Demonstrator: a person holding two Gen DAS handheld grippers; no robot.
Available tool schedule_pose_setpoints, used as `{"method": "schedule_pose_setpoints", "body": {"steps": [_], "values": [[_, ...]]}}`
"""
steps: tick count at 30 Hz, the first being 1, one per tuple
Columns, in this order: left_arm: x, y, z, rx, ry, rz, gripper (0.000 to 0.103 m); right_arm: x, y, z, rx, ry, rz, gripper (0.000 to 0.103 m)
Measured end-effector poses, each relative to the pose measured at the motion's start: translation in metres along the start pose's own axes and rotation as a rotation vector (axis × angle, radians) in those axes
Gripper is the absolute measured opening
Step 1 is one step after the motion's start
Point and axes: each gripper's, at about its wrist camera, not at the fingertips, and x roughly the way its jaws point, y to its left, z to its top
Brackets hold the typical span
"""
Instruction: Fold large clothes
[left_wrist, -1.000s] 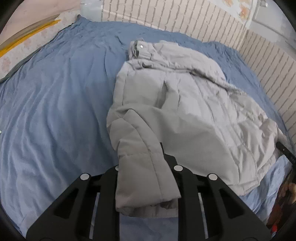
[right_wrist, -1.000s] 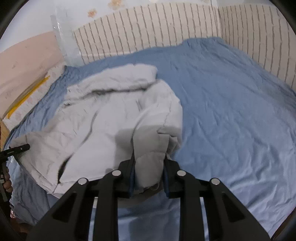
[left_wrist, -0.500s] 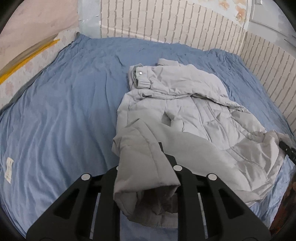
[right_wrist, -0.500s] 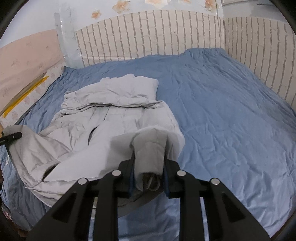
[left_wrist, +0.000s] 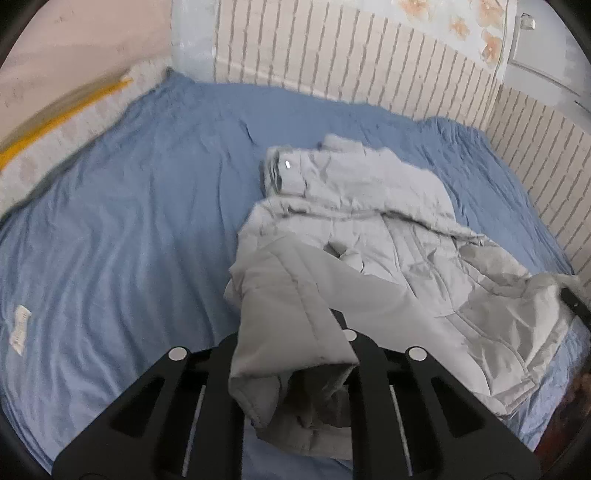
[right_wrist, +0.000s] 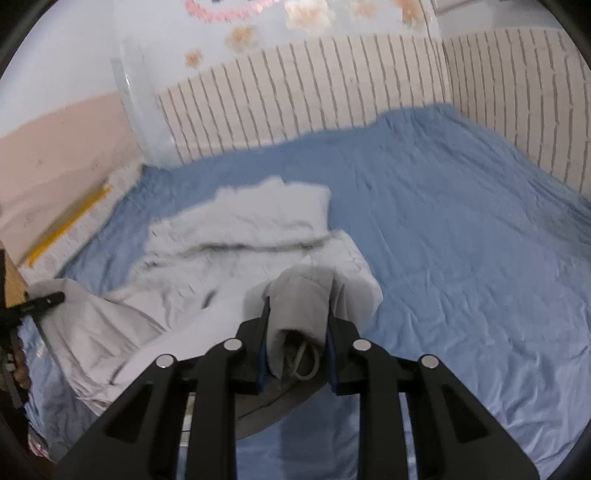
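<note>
Left gripper (left_wrist: 295, 354) is clamped on a bunched edge of the grey jacket (left_wrist: 388, 236), right gripper (right_wrist: 297, 325) pinching another edge, and the rest of it sprawls out ahead of both tools. Underneath, a wrinkled blue bedsheet (left_wrist: 122, 240) stretches away in front. Beyond it, a brick-pattern wall (right_wrist: 314, 92) wraps the far corner, flower stickers (right_wrist: 243, 35) above.

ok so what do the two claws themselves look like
Both are matte black plastic. The left claw and right claw each have angular frames with triangular cut-outs, round silver studs on top, and thin pale slots along the arms. The right one shows blue lining inside its fingers. No cables or sleeves are visible.
</note>
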Motion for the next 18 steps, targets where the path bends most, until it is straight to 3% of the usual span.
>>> {"method": "schedule_pose_setpoints", "body": {"steps": [7,18], "values": [[-0.052,0.007,0.007,-0.018,-0.088,-0.018,0.006,-0.048,0.015,0.018,-0.044,-0.114,0.044,0.019],[-0.153,0.025,0.018,-0.051,-0.232,-0.116,0.005,-0.138,0.041,0.048,-0.100,-0.311,0.134,0.019]]}}
